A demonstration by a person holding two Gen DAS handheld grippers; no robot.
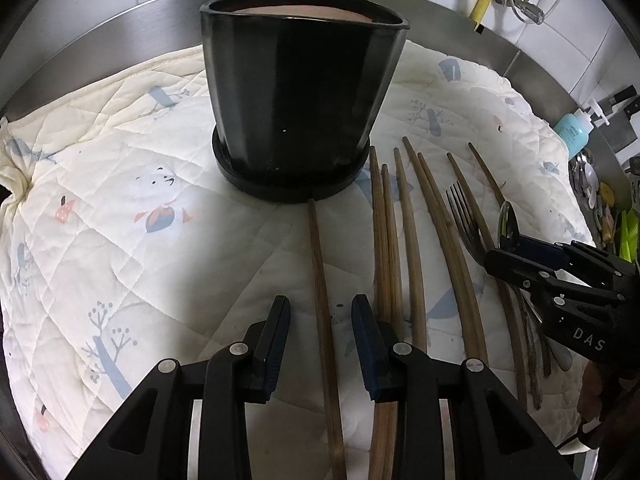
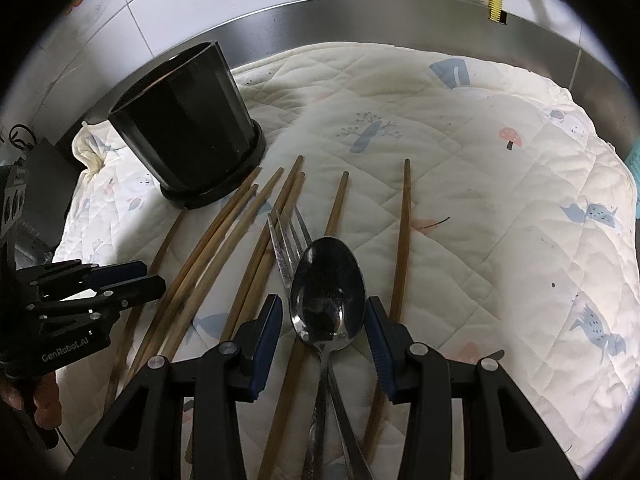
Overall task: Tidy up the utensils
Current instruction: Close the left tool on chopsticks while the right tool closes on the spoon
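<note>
Here the black holder [image 1: 296, 92] stands upright on its round base at the back of the quilted mat [image 1: 120, 200], close to the steel rim [image 2: 400, 20] behind it. Every utensil lies flat on the mat in front of the holder and off to one side of it — nothing shows above its rim.

A lone chopstick [image 1: 322, 312] starts just at the holder's base and runs toward the left gripper [image 1: 320, 312], passing between its two fingers. The jaws stand partly apart with a gap on both sides of the stick, so it is straddled, not pinched. The other chopsticks [image 1: 404, 232] fan out further from the holder, some touching in pairs.

Beyond them, farther again from the holder, a metal fork [image 2: 288, 240] and a spoon [image 2: 328, 292] lie over the sticks. The right gripper [image 2: 324, 320] sits over the spoon's bowl — its fingers stand on either side of it, a sliver of space showing at each pad, gripping nothing.
</note>
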